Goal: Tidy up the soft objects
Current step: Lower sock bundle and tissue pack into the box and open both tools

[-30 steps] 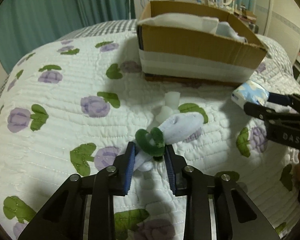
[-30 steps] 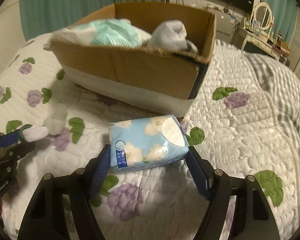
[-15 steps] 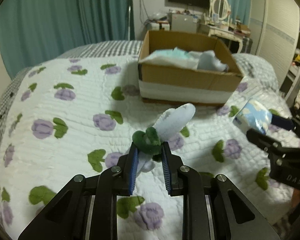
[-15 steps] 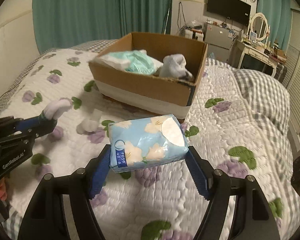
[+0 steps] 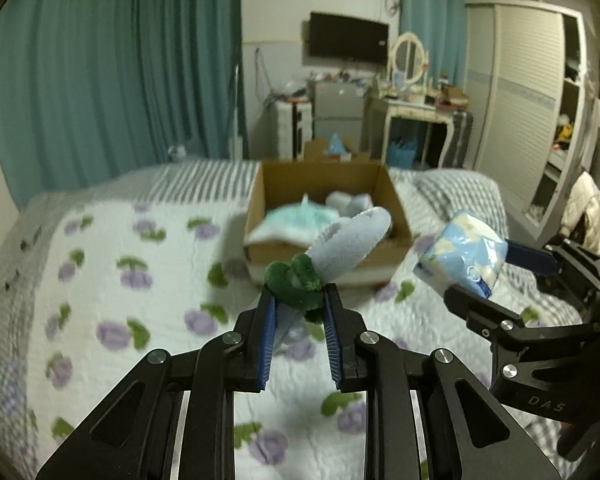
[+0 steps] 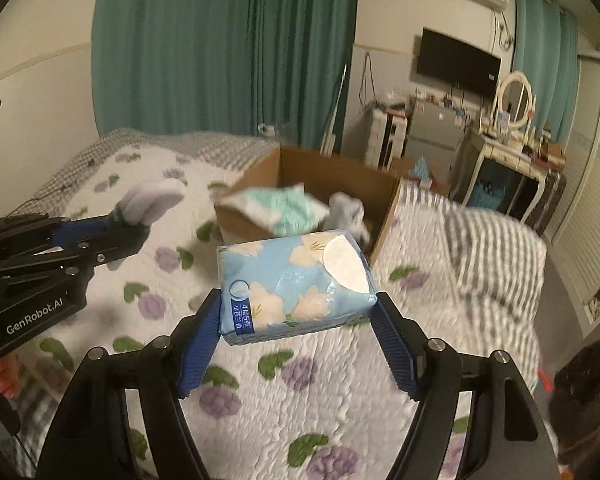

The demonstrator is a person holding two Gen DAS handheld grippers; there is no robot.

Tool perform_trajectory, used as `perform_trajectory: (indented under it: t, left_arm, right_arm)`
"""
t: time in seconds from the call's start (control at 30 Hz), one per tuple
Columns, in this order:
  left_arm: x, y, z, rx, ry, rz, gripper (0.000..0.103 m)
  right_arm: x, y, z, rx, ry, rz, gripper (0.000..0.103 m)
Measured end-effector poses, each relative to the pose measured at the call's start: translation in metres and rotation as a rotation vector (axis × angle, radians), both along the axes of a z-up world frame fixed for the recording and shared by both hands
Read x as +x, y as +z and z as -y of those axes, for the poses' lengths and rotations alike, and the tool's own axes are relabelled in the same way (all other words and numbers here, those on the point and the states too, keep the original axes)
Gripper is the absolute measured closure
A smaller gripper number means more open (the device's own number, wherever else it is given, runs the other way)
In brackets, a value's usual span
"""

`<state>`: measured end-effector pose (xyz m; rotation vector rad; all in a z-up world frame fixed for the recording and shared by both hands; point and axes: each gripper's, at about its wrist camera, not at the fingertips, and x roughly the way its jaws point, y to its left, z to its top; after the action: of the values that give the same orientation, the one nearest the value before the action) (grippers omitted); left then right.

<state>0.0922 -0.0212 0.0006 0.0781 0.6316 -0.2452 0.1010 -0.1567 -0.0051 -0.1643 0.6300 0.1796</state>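
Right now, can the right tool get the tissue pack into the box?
Probably yes. The right tool holds the tissue pack above the quilt, and the cardboard box ahead is open-topped with a gap beside the items inside. The left tool is off to the side.

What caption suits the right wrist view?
Right gripper carries a blue tissue pack above the quilt toward the cardboard box.

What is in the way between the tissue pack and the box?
Nothing visible. The tissue pack, held in the right gripper, hangs above the quilt, with open air between it and the open-topped cardboard box.
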Motion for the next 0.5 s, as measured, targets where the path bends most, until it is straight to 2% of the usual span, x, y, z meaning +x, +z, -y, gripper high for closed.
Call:
perform_trajectory:
  t: [0.2, 0.4, 0.5]
  left_arm:
    - [0.029, 0.033, 0.007, -0.026, -0.021, 0.045, 0.081]
    - [0.081, 0.052, 0.007, -0.080, -0.044, 0.036, 0.081]
    - [0.108, 0.056, 0.012, -0.058, -0.046, 0.038, 0.081]
  right_arm:
    - [0.022, 0.036, 0.012, 0.000, -0.002, 0.061, 0.030]
    - [0.069, 0.065, 0.025, 0.013, -0.013, 0.113, 0.030]
    - [0.098, 0.071, 0.029, 0.014, -0.014, 0.121, 0.030]
